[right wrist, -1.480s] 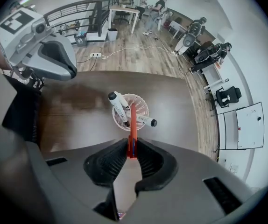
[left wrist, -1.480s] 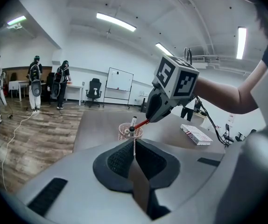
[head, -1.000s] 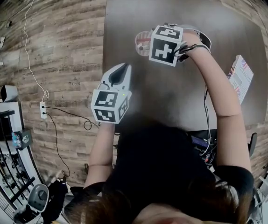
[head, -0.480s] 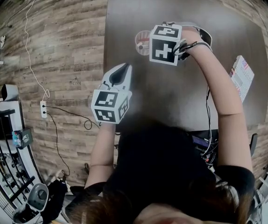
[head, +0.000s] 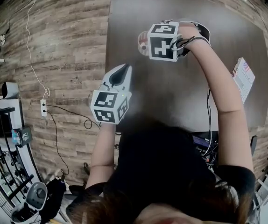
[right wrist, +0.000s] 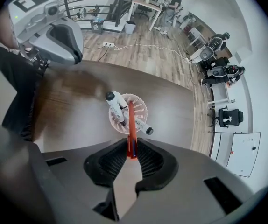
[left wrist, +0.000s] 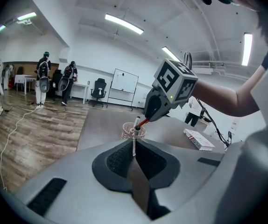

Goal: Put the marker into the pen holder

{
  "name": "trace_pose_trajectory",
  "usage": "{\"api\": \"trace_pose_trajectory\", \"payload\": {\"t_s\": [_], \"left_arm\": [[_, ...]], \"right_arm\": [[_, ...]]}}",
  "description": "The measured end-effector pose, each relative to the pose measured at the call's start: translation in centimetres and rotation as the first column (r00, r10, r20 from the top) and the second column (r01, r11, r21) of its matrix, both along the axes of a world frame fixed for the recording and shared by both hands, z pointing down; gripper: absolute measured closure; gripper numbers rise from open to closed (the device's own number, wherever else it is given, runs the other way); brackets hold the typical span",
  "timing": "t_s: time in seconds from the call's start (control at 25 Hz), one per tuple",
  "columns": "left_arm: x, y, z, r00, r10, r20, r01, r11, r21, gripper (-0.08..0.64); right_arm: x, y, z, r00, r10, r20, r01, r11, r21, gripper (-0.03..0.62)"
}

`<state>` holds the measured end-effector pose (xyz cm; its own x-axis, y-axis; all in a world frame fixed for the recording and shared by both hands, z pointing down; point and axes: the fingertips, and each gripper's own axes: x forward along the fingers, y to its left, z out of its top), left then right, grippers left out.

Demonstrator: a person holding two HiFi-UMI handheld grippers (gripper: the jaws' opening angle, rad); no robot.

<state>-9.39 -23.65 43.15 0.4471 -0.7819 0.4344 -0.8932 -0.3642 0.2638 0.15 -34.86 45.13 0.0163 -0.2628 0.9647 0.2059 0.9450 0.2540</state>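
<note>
**Red marker held over the holder**

The marker [right wrist: 130,125] was a slim red-orange stick, plain along its length, with a dark streak on its side close to where it was gripped. The right gripper [right wrist: 131,143] had its jaws narrowed onto the marker's upper end, with a pad pressing on each side. It pointed steeply down from above the holder [right wrist: 143,107].

From the pads the marker ran straight toward the holder's mouth. In the right gripper view its lower end lay over the middle of the opening. In the left gripper view it slanted down to the rim, just beside a black cap. Whether the tip had passed below the rim could not be told.

The holder was a small round basket, pale pink with slotted walls, and stood upright on the dark table [head: 124,13]. Two white markers [right wrist: 116,105] with black caps were already in it. One stood nearly upright and the other leaned out over the rim.

The left gripper [left wrist: 133,143] hung well apart from the holder, on the person's side of it, near the table's edge. Its jaws were together with nothing between them, and it was aimed at the holder. A flat printed box [head: 243,76] lay on the table well to the right of the holder.
</note>
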Motion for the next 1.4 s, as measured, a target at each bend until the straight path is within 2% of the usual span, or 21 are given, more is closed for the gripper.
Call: {"api": "trace_pose_trajectory", "payload": {"t_s": [0.28, 0.44, 0.56, 0.8, 1.0, 1.2, 1.4], "left_arm": [[-0.1, 0.0, 0.0, 1.0, -0.001, -0.005, 0.001, 1.0, -0.004, 0.532], [0.1, 0.0, 0.1, 1.0, -0.001, -0.011, 0.001, 1.0, -0.005, 0.532], [-0.1, 0.2, -0.1, 1.0, -0.004, -0.016, 0.004, 1.0, -0.001, 0.532], [-0.3, 0.4, -0.4, 1.0, -0.015, -0.022, 0.016, 1.0, 0.009, 0.532], [-0.6, 0.2, -0.9, 0.999, -0.033, -0.019, 0.034, 0.999, 0.023, 0.532], [-1.1, 0.1, -1.7, 0.998, -0.068, -0.013, 0.069, 0.996, 0.051, 0.532], [-1.6, 0.1, -2.2, 0.995, -0.095, -0.011, 0.095, 0.993, 0.065, 0.532]], "right_arm": [[-1.3, -0.5, -0.8, 0.997, -0.021, 0.076, 0.016, 0.998, 0.058, 0.497], [-2.5, -1.0, -1.3, 0.981, -0.017, 0.192, -0.001, 0.995, 0.095, 0.491], [-3.4, -1.0, -2.3, 0.959, -0.023, 0.284, -0.014, 0.992, 0.128, 0.462], [-3.7, -0.3, -4.0, 0.893, 0.015, 0.45, -0.082, 0.988, 0.13, 0.451], [-2.2, 0.3, -4.5, 0.84, 0.073, 0.538, -0.168, 0.977, 0.13, 0.485], [0.0, 2.1, -4.0, 0.754, 0.184, 0.63, -0.271, 0.961, 0.044, 0.557], [2.6, 3.6, -3.4, 0.654, 0.311, 0.689, -0.412, 0.911, -0.02, 0.574]]}}
